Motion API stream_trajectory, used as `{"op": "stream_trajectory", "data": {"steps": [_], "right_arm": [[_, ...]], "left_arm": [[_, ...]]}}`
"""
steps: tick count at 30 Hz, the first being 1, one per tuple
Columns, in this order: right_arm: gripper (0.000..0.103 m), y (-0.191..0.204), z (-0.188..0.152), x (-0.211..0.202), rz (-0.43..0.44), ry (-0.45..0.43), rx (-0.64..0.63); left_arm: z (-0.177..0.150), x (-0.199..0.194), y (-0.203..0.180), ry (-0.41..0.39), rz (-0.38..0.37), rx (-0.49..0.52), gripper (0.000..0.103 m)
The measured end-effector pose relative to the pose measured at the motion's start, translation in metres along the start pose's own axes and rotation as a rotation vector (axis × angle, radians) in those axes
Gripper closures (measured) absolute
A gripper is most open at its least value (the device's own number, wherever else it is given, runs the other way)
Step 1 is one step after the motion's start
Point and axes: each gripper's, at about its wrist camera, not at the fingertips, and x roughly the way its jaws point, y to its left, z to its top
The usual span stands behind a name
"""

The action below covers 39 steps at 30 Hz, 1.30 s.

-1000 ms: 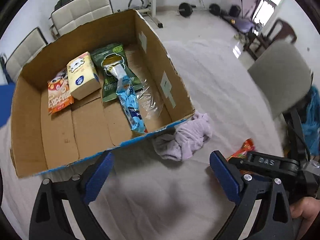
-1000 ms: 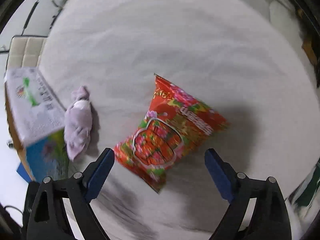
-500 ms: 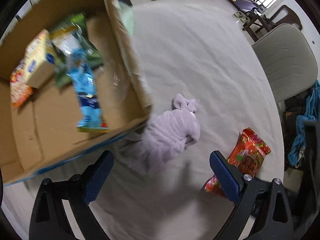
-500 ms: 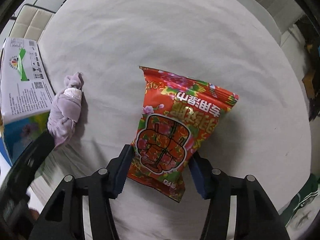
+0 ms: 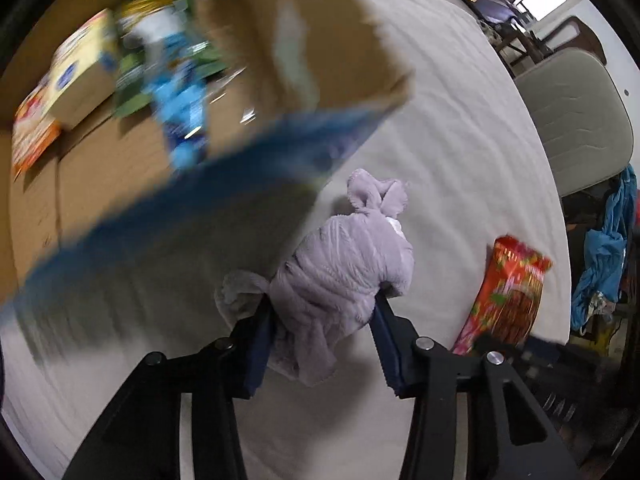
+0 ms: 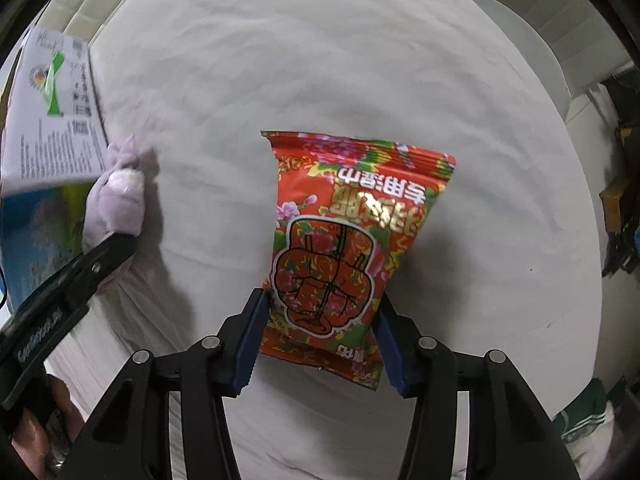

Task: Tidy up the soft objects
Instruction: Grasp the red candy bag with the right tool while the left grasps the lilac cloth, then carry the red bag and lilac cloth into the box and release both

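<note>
A lilac plush cloth (image 5: pixel 344 256) lies bunched on the white sheet beside the cardboard box (image 5: pixel 328 40). My left gripper (image 5: pixel 323 304) points straight down over it; its jaws are closing and both blue pads press into the cloth's sides. A red flowered snack bag (image 6: pixel 348 240) lies flat on the sheet. My right gripper (image 6: pixel 320 302) straddles the bag's near end, jaws closing, pads against both edges. The right wrist view also has the cloth (image 6: pixel 120 204) at left with a finger of the left gripper (image 6: pixel 92 268) on it. The bag (image 5: pixel 508 296) appears at the right of the left wrist view.
The open box holds a yellow tissue pack (image 5: pixel 80 76), a blue packet (image 5: pixel 180 108) and an orange bag (image 5: pixel 30 136). Its printed outer wall (image 6: pixel 48 112) stands close to the cloth. A grey chair (image 5: pixel 572 120) and blue clothing (image 5: pixel 608 248) lie beyond the sheet's edge.
My left gripper dropped from above the box front onto the lilac cloth and closed on it. My right gripper narrowed from wide open onto the red bag's sides.
</note>
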Motion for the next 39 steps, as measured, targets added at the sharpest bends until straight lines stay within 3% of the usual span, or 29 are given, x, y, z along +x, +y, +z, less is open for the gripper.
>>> {"op": "stream_trajectory", "data": {"steps": [5, 10, 13, 15, 17, 20, 24, 27, 29, 31, 36, 39], "right_arm": [[0.052, 0.003, -0.02, 0.003, -0.038, 0.032, -0.115], [0.052, 0.019, -0.04, 0.012, -0.12, 0.063, -0.256], [0.052, 0.03, -0.05, 0.016, -0.157, 0.061, -0.307], [0.063, 0.04, -0.056, 0.016, -0.164, 0.064, -0.329], [0.065, 0.048, -0.055, 0.017, -0.15, 0.054, -0.347], [0.066, 0.058, -0.069, 0.015, -0.135, 0.048, -0.357], [0.067, 0.079, -0.089, 0.004, -0.103, 0.041, -0.384], [0.067, 0.092, -0.101, 0.002, -0.127, 0.036, -0.426], [0.067, 0.094, -0.103, 0.003, -0.135, 0.043, -0.432], [0.067, 0.096, -0.103, 0.004, -0.131, 0.048, -0.427], [0.067, 0.113, -0.078, 0.013, -0.135, 0.059, -0.432], [0.067, 0.108, -0.071, 0.019, -0.139, 0.072, -0.426]], "left_arm": [[-0.047, -0.017, 0.034, 0.014, -0.044, -0.084, 0.06], [-0.096, -0.024, 0.066, 0.03, 0.01, -0.09, 0.06], [-0.109, -0.028, 0.086, 0.027, 0.011, -0.134, 0.06], [-0.118, -0.034, 0.099, 0.013, 0.008, -0.16, 0.06], [-0.126, -0.041, 0.106, -0.01, 0.009, -0.172, 0.06], [-0.128, -0.055, 0.11, -0.043, 0.003, -0.181, 0.066], [-0.119, -0.065, 0.11, -0.058, 0.018, -0.159, 0.066], [-0.105, -0.075, 0.095, -0.078, -0.01, -0.116, 0.065], [-0.101, -0.078, 0.094, -0.048, -0.016, -0.065, 0.049], [-0.086, -0.074, 0.094, -0.016, -0.045, -0.04, 0.043], [-0.065, -0.016, 0.08, 0.215, -0.148, 0.003, 0.042], [-0.066, 0.0, 0.073, 0.253, -0.094, 0.053, 0.042]]}}
